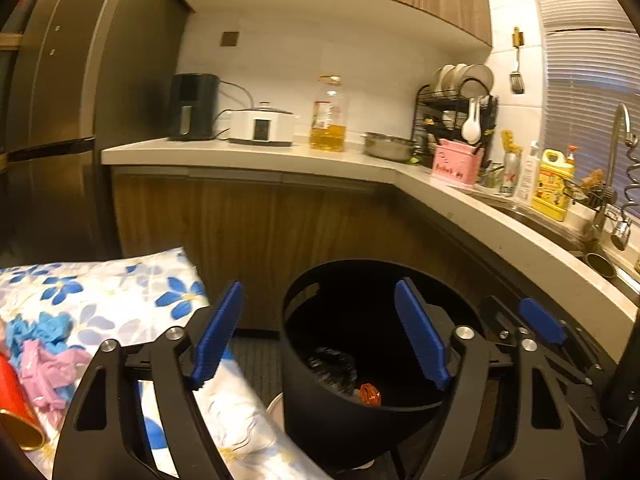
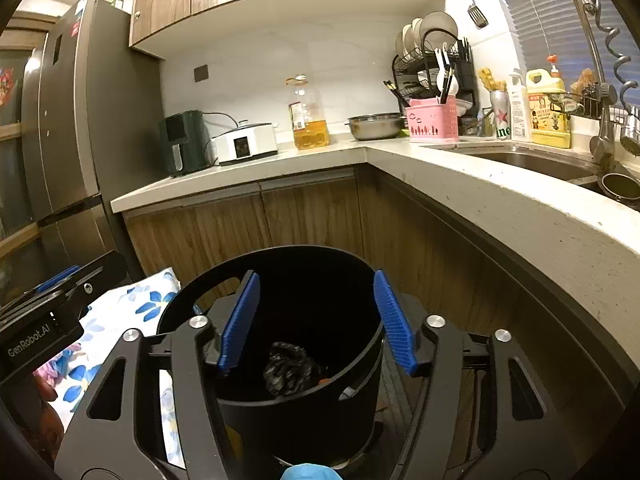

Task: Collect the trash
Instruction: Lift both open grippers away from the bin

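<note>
A black round trash bin (image 1: 320,420) stands on the floor under both grippers; the right wrist view also shows the bin (image 2: 296,420). Inside lie crumpled clear plastic (image 1: 332,364), an orange wrapper (image 1: 369,395) and a crumpled black bag (image 2: 292,368). My left gripper (image 1: 319,288) hangs open over the bin's left rim with nothing between its blue pads. My right gripper (image 2: 317,276) is open above the bin's mouth, also empty. Blue gloves (image 1: 40,332), pink gloves (image 1: 48,368) and a red tube with a gold rim (image 1: 12,400) lie on a floral cloth (image 1: 120,292) to the left.
An L-shaped counter (image 2: 460,176) wraps behind and to the right of the bin, with wooden cabinets (image 2: 312,216) below. A fridge (image 2: 68,120) stands at left. An oil bottle (image 2: 308,116), a steel bowl (image 2: 374,126), a pink basket (image 2: 432,120) and a sink (image 2: 532,160) sit on the counter. Something blue (image 2: 306,472) shows at the bottom edge.
</note>
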The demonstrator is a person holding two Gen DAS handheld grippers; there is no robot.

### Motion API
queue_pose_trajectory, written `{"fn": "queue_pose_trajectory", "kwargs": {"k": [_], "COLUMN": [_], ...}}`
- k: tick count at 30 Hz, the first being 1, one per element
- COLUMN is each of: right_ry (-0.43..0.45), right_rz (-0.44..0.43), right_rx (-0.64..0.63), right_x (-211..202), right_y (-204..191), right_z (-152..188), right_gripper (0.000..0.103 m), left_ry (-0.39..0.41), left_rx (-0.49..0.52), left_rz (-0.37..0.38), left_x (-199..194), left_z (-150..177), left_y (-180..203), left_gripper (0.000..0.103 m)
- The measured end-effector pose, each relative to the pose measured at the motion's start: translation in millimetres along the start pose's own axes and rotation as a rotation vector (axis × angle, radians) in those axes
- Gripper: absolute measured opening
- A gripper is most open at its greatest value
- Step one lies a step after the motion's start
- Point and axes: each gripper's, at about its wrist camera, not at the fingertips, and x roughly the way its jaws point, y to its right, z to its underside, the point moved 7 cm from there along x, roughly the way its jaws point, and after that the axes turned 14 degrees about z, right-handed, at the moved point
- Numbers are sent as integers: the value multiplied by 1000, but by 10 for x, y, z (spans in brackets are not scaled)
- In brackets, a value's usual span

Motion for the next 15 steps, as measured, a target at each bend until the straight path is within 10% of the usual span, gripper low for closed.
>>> {"fn": "queue_pose_trajectory", "kwargs": {"k": [15], "right_ry": [-19], "right_rz": [1], "right_rx": [-33], "right_x": [-361], "right_y": [-18], "right_z": [105], "right_gripper": [86], "left_ry": [4], "left_rx": [-7], "left_rz": [-83], "left_x": [-478], "left_z": [199], "left_y": [-178], "left_gripper": [97]}}
